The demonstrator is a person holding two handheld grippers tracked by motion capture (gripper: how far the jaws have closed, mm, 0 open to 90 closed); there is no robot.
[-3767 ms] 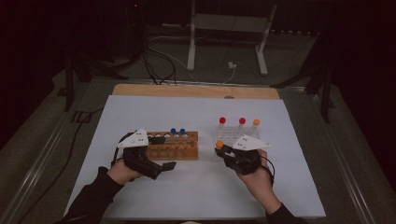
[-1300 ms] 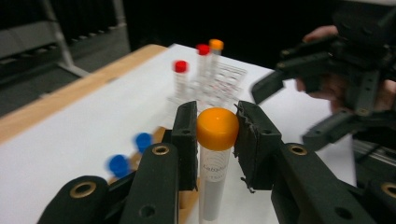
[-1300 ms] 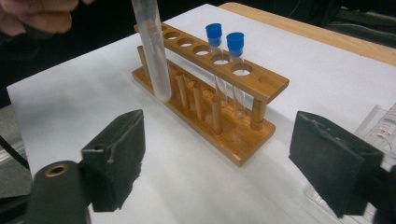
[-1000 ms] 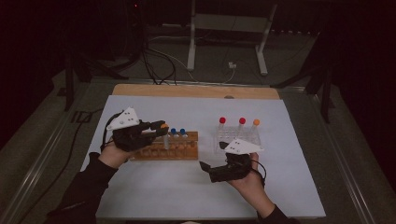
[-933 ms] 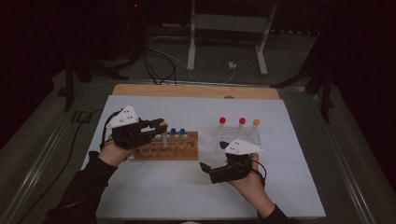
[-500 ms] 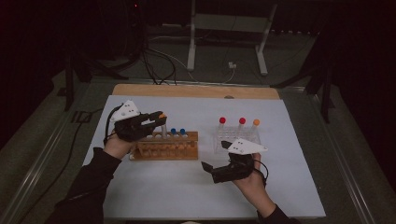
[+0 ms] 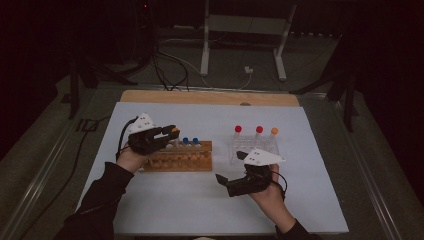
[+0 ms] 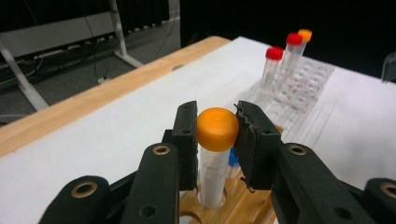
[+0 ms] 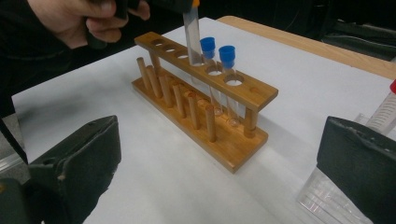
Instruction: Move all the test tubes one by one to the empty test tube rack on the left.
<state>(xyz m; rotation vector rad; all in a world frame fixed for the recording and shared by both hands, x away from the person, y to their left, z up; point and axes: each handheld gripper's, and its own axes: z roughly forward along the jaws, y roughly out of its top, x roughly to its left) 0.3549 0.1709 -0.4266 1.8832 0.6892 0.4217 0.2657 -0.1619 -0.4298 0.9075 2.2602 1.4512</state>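
left gripper (image 8: 217,135) clamps the orange-capped tube (image 8: 215,154), seemingly partway into the wooden rack (image 9: 219,126); keep it vertical, lower gently. right gripper (image 9: 219,172) is wide open, empty.

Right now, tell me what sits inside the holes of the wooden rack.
The wooden rack holds two blue-capped tubes, and the orange-capped tube, gripped by the left gripper, passes down into the hole beside them. The other holes look empty. Its lower end is hidden.

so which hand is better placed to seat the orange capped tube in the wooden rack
Left. The left gripper is shut on the orange-capped tube, already entering a hole of the wooden rack. The right gripper hangs open and empty, short of it.
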